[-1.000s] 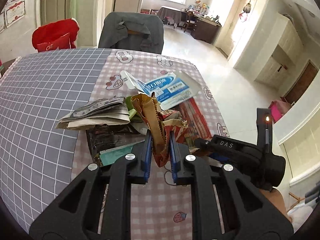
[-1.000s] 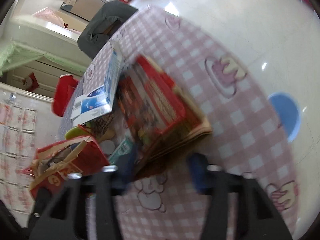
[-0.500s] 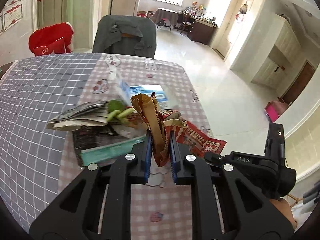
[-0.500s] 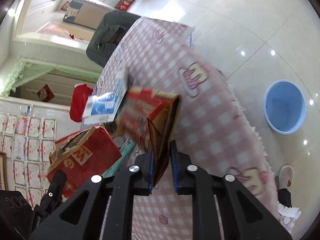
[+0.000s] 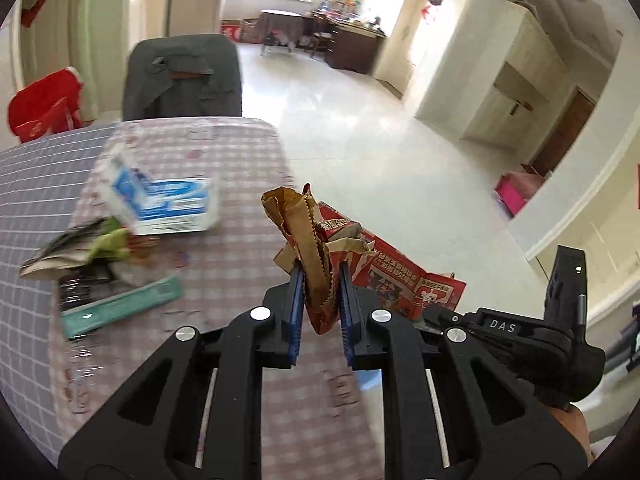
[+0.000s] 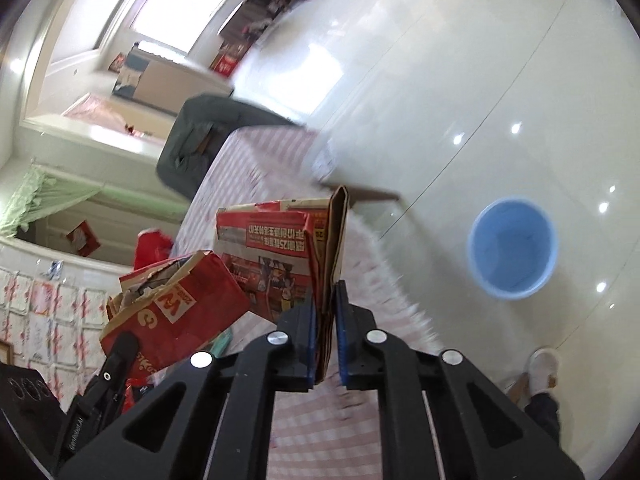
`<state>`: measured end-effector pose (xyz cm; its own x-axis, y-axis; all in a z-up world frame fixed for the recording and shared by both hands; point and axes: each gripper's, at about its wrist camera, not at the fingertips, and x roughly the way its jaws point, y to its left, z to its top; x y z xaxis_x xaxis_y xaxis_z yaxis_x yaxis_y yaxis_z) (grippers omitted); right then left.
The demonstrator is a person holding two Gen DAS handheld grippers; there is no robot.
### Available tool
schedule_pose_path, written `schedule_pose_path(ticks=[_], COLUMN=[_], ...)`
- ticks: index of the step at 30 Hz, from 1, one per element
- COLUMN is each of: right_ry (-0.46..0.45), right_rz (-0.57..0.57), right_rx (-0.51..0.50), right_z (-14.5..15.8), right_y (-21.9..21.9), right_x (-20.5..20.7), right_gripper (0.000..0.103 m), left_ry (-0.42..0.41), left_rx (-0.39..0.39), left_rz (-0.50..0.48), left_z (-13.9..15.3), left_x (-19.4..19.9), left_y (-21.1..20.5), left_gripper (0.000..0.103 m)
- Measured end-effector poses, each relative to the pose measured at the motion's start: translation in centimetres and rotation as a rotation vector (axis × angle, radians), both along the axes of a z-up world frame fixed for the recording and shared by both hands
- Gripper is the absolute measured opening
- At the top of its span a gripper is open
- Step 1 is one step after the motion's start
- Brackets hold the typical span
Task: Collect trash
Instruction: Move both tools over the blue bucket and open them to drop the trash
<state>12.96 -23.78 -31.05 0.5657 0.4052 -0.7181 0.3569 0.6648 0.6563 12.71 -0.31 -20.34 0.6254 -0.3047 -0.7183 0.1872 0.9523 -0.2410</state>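
Each gripper (image 5: 319,286) (image 6: 325,334) clamped red packaging (image 5: 316,256) (image 6: 280,256), the right closing tighter; more litter (image 5: 160,204) remained on the worktop (image 5: 224,264), bin (image 6: 513,249) empty.

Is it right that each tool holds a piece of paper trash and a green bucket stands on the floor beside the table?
Not quite: the bucket is blue, as the right wrist view shows. The rest holds: the left tool grips a crumpled paper bag, the right tool a folded red bag.

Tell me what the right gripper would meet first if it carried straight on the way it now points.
Probably the pink checked tablecloth. The right gripper is closing its jaws on a flattened red carton that fills the line ahead; beyond it lies the table's far end, then floor. The blue bucket sits off to the right. Depth is unclear.
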Motion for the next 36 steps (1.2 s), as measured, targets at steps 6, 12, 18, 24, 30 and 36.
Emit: schedule_pose_path(ticks=[6, 12, 18, 24, 30, 36], right_ry=[-0.02, -0.062, 0.006, 0.036, 0.031, -0.001], right_rz=[-0.092, -0.21, -0.248, -0.259, -0.266, -0.26], right_rx=[-0.075, -0.054, -0.052, -0.083, -0.261, -0.405], right_z=[0.5, -0.5, -3.4, -3.6, -0.4, 1.6], right_y=[-5.1, -9.1, -11.2, -12.3, -12.2, -11.4], right_x=[-1.3, -1.9, -1.8, -2.6, -3.1, -2.7], right_gripper=[0.009, 0.028, 0.058, 0.065, 0.071, 0.073], left_ry=[0.013, 0.021, 0.068, 0.129, 0.163, 0.178], left_rx=[-0.022, -0.021, 0.004, 0.04, 0.065, 0.07], left_rz=[-0.081, -0.154, -0.21, -0.255, -0.305, -0.337], left_z=[-0.6, -1.4, -3.4, -5.5, -6.4, -7.3], left_x=[1.6, 3.5, 4.9, 5.6, 5.9, 5.7], left_y=[-6.5, -11.9, -15.5, -17.2, -19.0, -20.4], left_gripper=[0.016, 0.016, 0.016, 0.016, 0.016, 0.016])
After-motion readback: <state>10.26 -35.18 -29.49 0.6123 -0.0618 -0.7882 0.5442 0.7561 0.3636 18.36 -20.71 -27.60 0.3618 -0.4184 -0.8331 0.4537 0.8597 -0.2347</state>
